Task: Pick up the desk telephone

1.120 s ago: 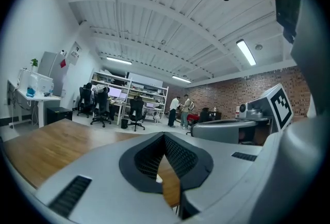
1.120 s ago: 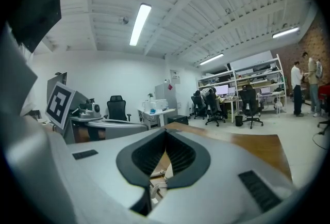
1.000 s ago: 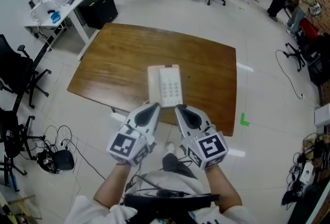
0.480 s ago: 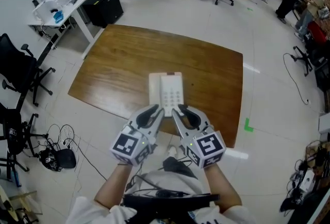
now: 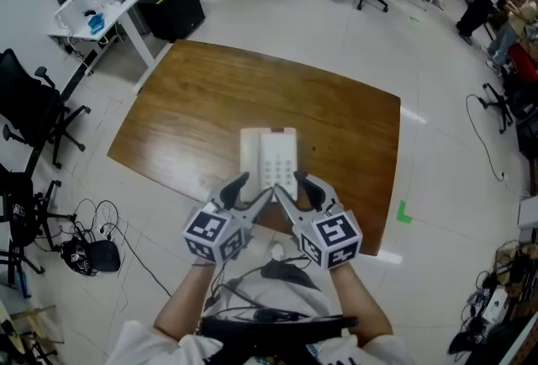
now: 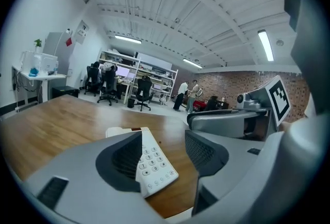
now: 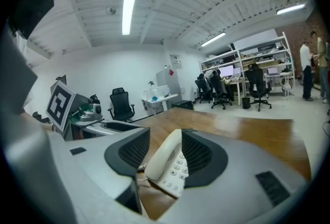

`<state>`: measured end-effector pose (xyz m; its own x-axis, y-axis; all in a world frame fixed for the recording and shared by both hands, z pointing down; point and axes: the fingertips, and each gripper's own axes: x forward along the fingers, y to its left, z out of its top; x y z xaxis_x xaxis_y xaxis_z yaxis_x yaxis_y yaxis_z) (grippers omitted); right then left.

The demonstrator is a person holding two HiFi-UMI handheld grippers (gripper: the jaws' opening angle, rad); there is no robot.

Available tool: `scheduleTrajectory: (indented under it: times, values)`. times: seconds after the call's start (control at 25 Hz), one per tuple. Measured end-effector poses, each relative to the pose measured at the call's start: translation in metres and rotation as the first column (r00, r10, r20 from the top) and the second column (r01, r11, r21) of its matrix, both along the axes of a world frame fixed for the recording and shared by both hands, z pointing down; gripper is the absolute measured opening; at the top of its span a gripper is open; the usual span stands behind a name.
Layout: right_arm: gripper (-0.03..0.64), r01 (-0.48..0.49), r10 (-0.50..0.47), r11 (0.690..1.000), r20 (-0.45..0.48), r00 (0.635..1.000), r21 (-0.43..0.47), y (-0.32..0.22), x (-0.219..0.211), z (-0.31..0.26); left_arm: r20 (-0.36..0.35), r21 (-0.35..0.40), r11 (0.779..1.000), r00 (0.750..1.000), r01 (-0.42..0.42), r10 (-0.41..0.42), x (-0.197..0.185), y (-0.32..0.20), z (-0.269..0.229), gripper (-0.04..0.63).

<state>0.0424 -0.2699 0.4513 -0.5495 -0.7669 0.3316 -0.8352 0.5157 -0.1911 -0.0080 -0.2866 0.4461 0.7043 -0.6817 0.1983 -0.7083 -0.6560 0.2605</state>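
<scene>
- The wooden counter [image 5: 202,103] stretches out ahead of both tongs and runs under their tips. Its near edge lies just below them.
- The desk telephone [image 5: 269,155] lies flat on the counter just ahead of the tips, near that edge and centred between the two tongs. Nothing has lifted it yet.
- The left tongs [image 5: 254,187] have their jaws apart and opening. Their own view shows the near keypad corner of the telephone [image 6: 154,166] in the gap, with neither pad pressing on it.
- The right tongs [image 7: 165,158] are likewise apart and opening. The telephone's handset side [image 7: 164,158] is framed between the jaws but untouched.
- The handset [image 5: 252,151] sits along the body's left side, ahead of the left tongs, and the keypad [image 5: 278,155] lies ahead of the right.
- To do this reach well, I would let both pairs finish widening before going further in.
- Each pair should then take one long side of the body, low down. The left pair in particular should grip the base and not just the loose handset.
- Both should close evenly and lift level together, so the handset does not slide off its cradle.
</scene>
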Motion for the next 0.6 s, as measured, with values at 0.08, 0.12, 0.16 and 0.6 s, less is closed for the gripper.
scheduleTrajectory:
  times: [0.08, 0.12, 0.16, 0.6]
  values:
    - [0.209, 0.006, -0.006, 1.0, -0.005, 1.0, -0.023, -0.005, 0.002, 0.01, 0.001, -0.023, 1.0, 1.0, -0.002, 0.002, 0.001, -0.006, 0.01, 0.279]
    - [0.209, 0.007, -0.007, 0.999, -0.007, 1.0, -0.034, -0.008, 0.003, 0.015, 0.004, -0.032, 0.999, 1.0, 0.004, -0.004, 0.0, -0.009, 0.014, 0.284]
    - [0.209, 0.008, -0.008, 0.999, -0.007, 1.0, -0.045, -0.011, 0.004, 0.019, 0.008, -0.043, 0.999, 1.0, 0.012, -0.012, -0.002, -0.012, 0.019, 0.284]
    - [0.291, 0.013, -0.014, 0.974, -0.003, 1.0, -0.226, -0.041, 0.024, 0.087, 0.027, -0.26, 0.959, 0.994, 0.113, -0.109, -0.024, -0.047, 0.097, 0.396]
